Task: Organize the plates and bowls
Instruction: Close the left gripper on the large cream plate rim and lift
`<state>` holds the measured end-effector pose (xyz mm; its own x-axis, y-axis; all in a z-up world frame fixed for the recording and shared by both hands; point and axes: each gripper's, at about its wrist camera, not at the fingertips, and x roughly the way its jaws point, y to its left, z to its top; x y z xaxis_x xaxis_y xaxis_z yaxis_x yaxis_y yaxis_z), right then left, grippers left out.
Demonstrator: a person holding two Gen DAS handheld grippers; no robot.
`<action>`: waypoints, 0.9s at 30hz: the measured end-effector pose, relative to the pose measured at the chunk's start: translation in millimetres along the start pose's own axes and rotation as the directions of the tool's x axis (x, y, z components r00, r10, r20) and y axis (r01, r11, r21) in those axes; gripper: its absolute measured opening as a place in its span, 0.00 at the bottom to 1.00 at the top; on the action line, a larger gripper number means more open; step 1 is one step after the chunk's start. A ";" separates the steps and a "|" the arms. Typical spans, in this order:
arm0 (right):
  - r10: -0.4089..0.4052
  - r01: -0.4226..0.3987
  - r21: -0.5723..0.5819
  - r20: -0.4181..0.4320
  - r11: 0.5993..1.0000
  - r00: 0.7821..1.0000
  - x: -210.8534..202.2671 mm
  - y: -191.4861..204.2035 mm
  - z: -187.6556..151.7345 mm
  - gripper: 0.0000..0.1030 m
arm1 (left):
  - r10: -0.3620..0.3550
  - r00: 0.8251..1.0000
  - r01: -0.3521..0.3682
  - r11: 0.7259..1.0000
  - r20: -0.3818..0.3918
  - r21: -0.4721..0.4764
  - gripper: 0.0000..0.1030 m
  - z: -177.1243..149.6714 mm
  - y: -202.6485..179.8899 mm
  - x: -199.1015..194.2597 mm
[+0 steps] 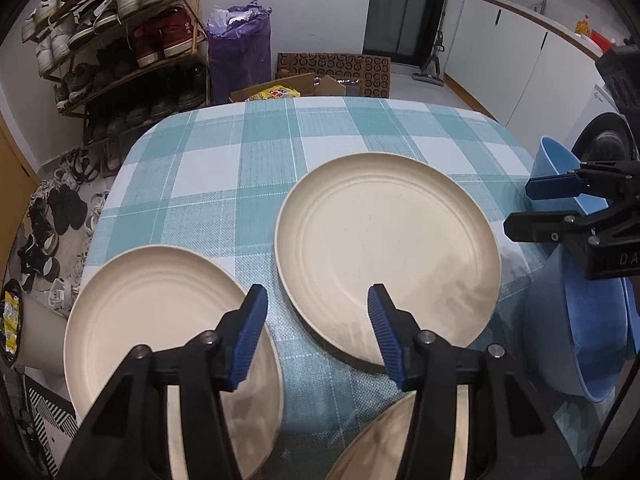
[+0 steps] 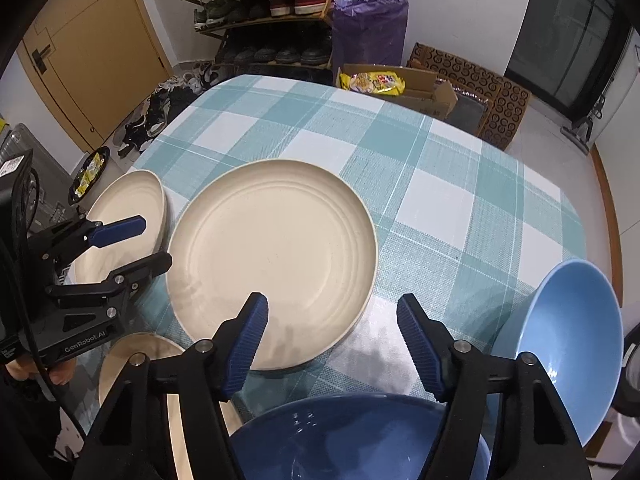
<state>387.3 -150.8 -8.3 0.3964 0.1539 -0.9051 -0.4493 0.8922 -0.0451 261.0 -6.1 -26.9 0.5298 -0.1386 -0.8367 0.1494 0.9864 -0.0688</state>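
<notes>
Left wrist view: three cream plates lie apart on the checked surface, two blue bowls beside them, nothing stacked yet. Left tongs and right tongs both hang part-open and empty.

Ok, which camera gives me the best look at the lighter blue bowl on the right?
The right wrist view: the light blue bowl shows its whole inside, tilted, beside the dark blue bowl. In the left wrist view only a sliver of it shows at the edge, behind the right gripper.
</notes>
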 end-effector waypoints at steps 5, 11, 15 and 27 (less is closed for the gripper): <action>0.022 -0.021 0.021 -0.044 1.000 0.999 14.5 -7.0 3.9 0.63 | -0.008 1.000 0.008 1.000 -0.026 -0.004 0.50 -0.8 1.3 8.8; 0.010 -0.009 0.014 -0.080 1.000 0.997 28.6 -7.7 6.7 0.61 | -0.020 0.999 0.020 1.000 -0.044 -0.008 0.50 -0.7 2.8 18.7; 0.003 -0.002 0.007 -0.099 1.000 0.995 35.5 -6.1 7.7 0.60 | -0.031 0.998 0.030 0.999 -0.060 -0.018 0.50 -1.1 4.4 26.3; -0.001 0.004 0.018 -0.154 1.000 0.988 60.0 -12.5 10.0 0.53 | -0.047 0.995 0.046 0.999 -0.090 -0.019 0.47 -2.0 1.0 37.3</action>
<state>424.7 -148.5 -57.8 0.2684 0.0858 -0.9595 -0.4331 0.9004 -0.0407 279.2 -10.0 -59.3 0.4451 -0.1767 -0.8779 0.1581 0.9805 -0.1172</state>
